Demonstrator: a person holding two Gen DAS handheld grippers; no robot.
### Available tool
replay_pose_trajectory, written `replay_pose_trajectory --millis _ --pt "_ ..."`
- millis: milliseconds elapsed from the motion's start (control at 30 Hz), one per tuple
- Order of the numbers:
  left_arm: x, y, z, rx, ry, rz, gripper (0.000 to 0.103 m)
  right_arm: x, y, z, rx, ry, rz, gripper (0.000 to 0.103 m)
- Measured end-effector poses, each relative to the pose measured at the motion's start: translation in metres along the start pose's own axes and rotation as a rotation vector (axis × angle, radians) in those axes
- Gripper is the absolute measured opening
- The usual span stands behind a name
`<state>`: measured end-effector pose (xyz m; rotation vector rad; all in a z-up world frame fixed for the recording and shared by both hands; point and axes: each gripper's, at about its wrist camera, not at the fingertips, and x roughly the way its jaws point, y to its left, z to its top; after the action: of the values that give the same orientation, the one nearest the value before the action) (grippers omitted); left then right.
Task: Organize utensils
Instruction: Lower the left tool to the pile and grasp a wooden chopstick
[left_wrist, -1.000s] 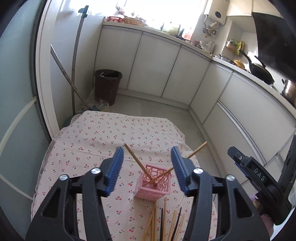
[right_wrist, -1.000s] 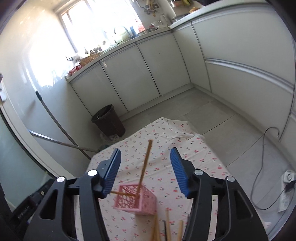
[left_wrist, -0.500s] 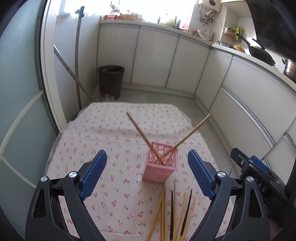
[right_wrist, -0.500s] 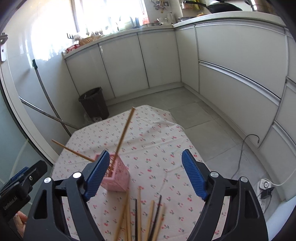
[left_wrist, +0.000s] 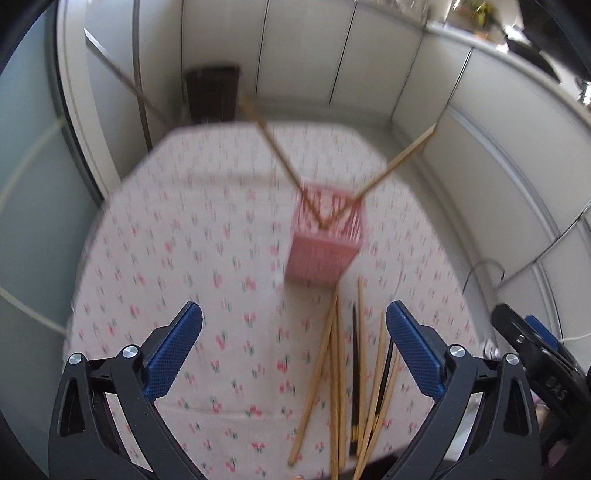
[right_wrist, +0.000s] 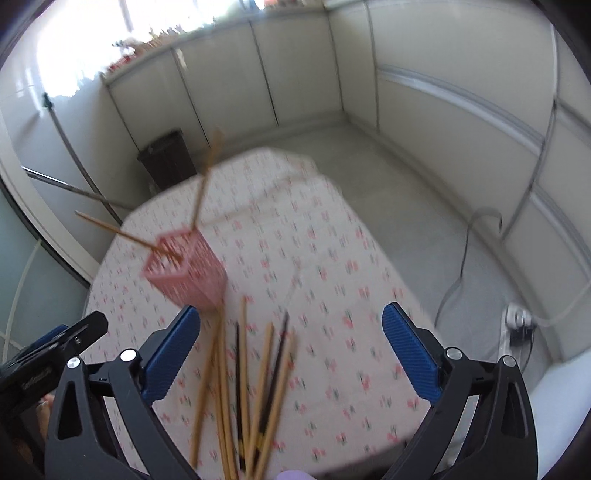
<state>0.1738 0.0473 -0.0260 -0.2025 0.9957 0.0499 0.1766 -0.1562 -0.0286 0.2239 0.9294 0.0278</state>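
Chopsticks — two upright in one pink basket, about nine loose — both grippers opening, empty: left gripper, right gripper.

One pink lattice holder stands on a single cherry-print tablecloth, ahead of the left tongs and slightly right of their centre line. Two wooden chopsticks lean out of it in a V. A loose pile of chopsticks lies between holder and tongs, toward the right blade: about six or seven wooden ones and two dark ones, the blur preventing an exact count. From the right tongs, the pile sits just inside the left blade. One dark waste bin stands far ahead. Two poles lean against the wall left of it.
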Motion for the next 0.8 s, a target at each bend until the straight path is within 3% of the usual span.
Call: replay_pose_trajectory --millis 133,333,533,600,667,800 --pt "0.031 0.006 -0.007 -0.029 0.112 0.000 0.096 0.013 -0.024 -0.016 0.080 0.121 0.011 0.096" --pt "0.074 0.001 -0.018 -0.035 0.253 0.018 0.096 0.025 -0.050 -0.024 0.201 0.224 0.059 0.096" --pt "0.102 -0.005 -0.015 -0.080 0.286 -0.013 0.094 0.035 -0.064 -0.030 0.289 0.305 0.120 0.096" --pt "0.109 -0.012 -0.013 -0.080 0.273 -0.031 0.087 0.036 -0.066 -0.031 0.306 0.317 0.144 0.096" --pt "0.120 -0.022 -0.011 -0.047 0.270 -0.027 0.071 0.035 -0.067 -0.030 0.301 0.316 0.144 0.096" --pt "0.142 -0.035 -0.012 -0.003 0.278 -0.002 0.050 0.036 -0.076 -0.030 0.312 0.317 0.141 0.096"
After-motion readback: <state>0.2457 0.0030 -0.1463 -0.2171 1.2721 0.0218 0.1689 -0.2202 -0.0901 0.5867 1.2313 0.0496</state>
